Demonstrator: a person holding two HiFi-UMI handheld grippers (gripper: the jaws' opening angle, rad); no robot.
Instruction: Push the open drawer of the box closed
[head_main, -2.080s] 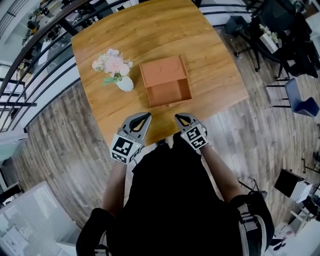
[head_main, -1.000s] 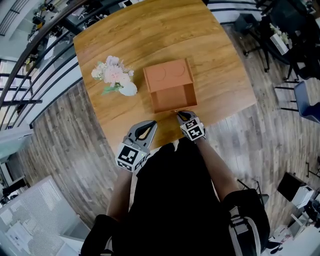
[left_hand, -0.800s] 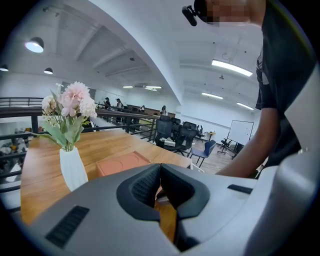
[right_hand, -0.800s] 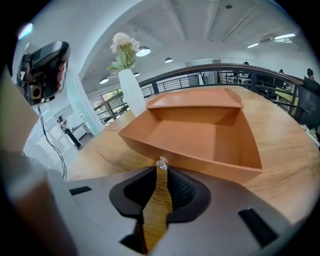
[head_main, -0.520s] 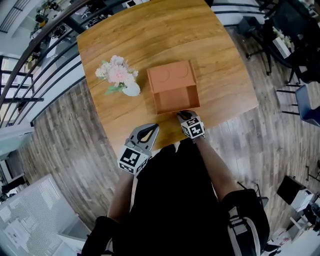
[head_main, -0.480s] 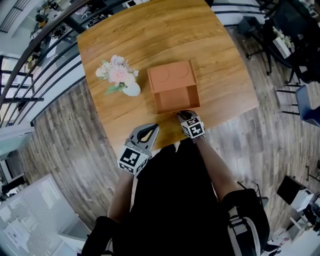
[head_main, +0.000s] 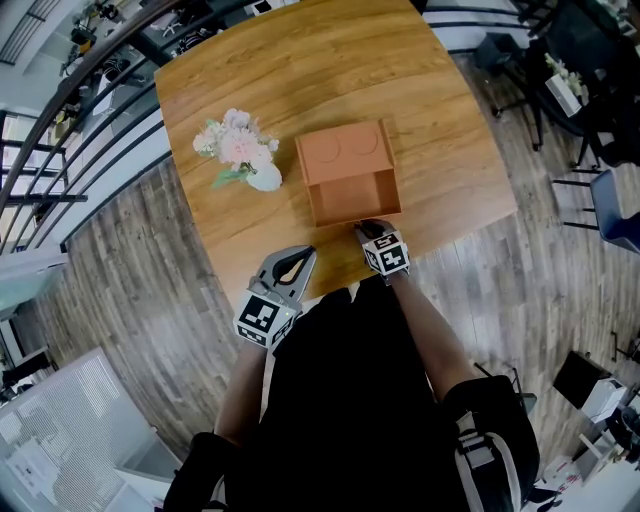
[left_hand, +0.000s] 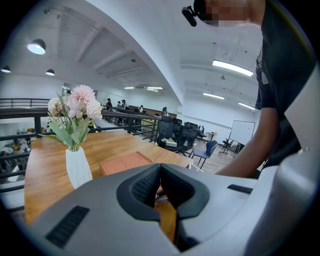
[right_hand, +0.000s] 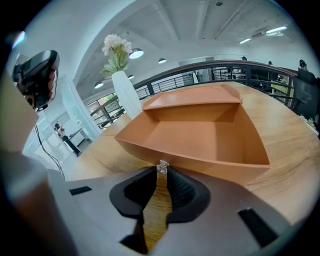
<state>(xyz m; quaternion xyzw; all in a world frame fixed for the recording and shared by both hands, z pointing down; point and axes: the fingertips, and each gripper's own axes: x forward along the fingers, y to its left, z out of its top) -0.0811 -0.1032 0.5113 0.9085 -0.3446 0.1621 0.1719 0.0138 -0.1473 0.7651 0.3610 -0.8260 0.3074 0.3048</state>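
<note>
A terracotta box (head_main: 344, 153) stands mid-table with its drawer (head_main: 355, 196) pulled out toward me, empty. My right gripper (head_main: 367, 229) is at the drawer's front panel. In the right gripper view the small metal knob (right_hand: 162, 167) sits right at the tips of my right gripper (right_hand: 162, 173); the jaws are closing, a narrow gap shows between them, and the open drawer (right_hand: 200, 135) fills the view ahead. My left gripper (head_main: 291, 262) hovers at the table's near edge, left of the drawer, touching nothing. In its own view my left gripper (left_hand: 160, 169) has its tips together.
A white vase of pink flowers (head_main: 243, 152) stands left of the box, also seen as the vase (left_hand: 77, 168) in the left gripper view. The wooden table (head_main: 300, 60) ends just behind my grippers. Office chairs (head_main: 560, 60) stand on the floor to the right.
My right gripper has come forward from the table's near edge to the drawer front and stays there. The left gripper has hardly moved. The drawer stands as far out as before.
</note>
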